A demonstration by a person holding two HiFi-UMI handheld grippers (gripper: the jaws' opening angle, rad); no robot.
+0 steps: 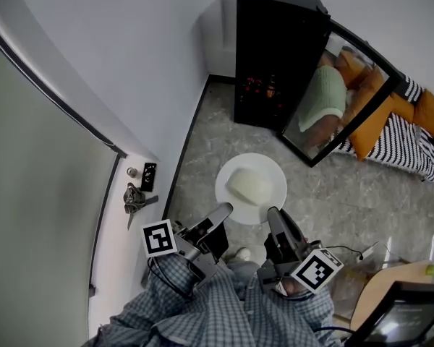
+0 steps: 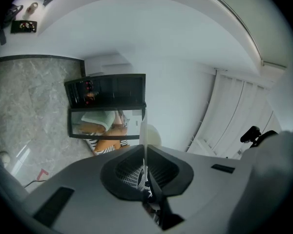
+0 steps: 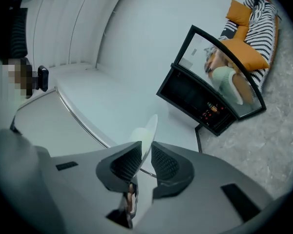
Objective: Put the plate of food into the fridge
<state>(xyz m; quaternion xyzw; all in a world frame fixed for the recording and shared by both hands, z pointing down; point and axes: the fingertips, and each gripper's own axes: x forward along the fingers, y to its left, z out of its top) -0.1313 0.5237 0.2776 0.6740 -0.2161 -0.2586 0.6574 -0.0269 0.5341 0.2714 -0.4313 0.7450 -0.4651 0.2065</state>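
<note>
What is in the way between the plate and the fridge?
Nothing visible. Only bare floor lies between the plate and the fridge, and its door stands swung open to the right.

Floor (image 1: 333,194) under and ahead of the fingers (image 1: 215,217): grey marble-look tile, a thin cable (image 1: 354,251) lying on it to their right. Walls (image 1: 152,56) plain white, with a dark baseboard (image 1: 190,132) running ahead-left. Left of the fingers is a white ledge (image 1: 123,226) with keys (image 1: 134,199) and a small black box (image 1: 149,176), and beyond it a pale panel with a dark rail (image 1: 50,92). Far ahead-right stands a striped sofa (image 1: 401,139) with orange cushions (image 1: 428,110). Right and behind: a round wooden surface (image 1: 380,288) and a dark screen (image 1: 401,320). White vertical ribbed panels (image 2: 234,111), curtain or blind, can't tell. Lighting is even and diffuse.
</note>
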